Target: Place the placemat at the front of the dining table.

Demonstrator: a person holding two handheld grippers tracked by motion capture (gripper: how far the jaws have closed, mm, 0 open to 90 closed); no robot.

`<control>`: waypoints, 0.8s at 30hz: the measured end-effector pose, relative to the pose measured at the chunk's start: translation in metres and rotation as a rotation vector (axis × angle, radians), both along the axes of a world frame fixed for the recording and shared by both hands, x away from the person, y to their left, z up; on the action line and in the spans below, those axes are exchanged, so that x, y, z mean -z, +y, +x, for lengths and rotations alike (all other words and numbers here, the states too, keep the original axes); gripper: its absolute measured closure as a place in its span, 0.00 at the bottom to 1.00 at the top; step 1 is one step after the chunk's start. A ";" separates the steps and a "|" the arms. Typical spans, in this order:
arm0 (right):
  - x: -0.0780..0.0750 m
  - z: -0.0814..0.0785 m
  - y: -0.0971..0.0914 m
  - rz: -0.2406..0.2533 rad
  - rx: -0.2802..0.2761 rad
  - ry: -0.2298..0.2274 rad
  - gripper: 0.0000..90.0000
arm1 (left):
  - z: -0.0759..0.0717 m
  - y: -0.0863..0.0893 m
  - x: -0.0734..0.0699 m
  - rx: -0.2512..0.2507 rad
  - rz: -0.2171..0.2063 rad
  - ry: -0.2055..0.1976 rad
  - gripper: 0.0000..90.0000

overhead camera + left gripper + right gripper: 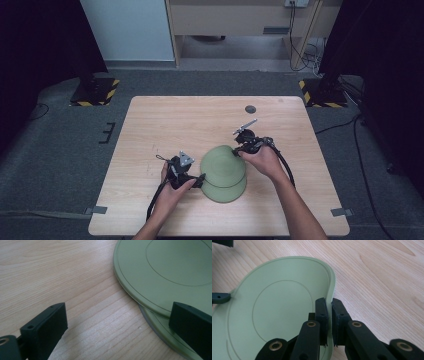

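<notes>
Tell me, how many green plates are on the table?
2. The top plate lies a bit farther back, its far rim pinched by the right gripper. The bottom plate peeks out underneath on the near side. More could hide between them.

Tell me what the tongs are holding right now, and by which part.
The right tongs pinch the upper green plate by its rim. The left tongs stand open, holding nothing.
</notes>
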State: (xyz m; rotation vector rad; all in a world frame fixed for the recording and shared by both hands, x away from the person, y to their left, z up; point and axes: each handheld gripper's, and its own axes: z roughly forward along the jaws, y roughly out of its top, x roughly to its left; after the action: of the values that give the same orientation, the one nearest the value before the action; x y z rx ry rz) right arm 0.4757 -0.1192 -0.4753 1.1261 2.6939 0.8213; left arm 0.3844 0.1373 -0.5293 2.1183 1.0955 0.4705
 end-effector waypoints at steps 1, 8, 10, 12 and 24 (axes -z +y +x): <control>-0.001 0.000 0.000 0.008 0.004 0.005 0.95 | 0.000 0.000 0.000 0.003 0.003 -0.004 0.02; -0.011 -0.003 -0.005 0.051 -0.004 0.002 0.95 | -0.001 0.009 -0.008 -0.009 -0.029 -0.012 0.03; -0.016 -0.006 -0.006 0.051 -0.013 -0.006 0.95 | -0.001 0.011 -0.011 -0.011 -0.033 -0.018 0.03; -0.023 -0.008 -0.008 0.051 -0.014 -0.010 0.95 | 0.000 0.015 -0.012 -0.019 -0.045 -0.020 0.03; -0.055 -0.014 -0.010 0.127 -0.032 -0.042 0.95 | 0.003 0.035 -0.018 -0.062 -0.056 -0.026 0.03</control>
State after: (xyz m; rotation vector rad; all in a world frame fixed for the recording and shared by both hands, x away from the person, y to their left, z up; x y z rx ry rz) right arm 0.4619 -0.1292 -0.4198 1.0796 2.6648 1.0224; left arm 0.3874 0.1719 -0.5113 2.0291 1.1489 0.4891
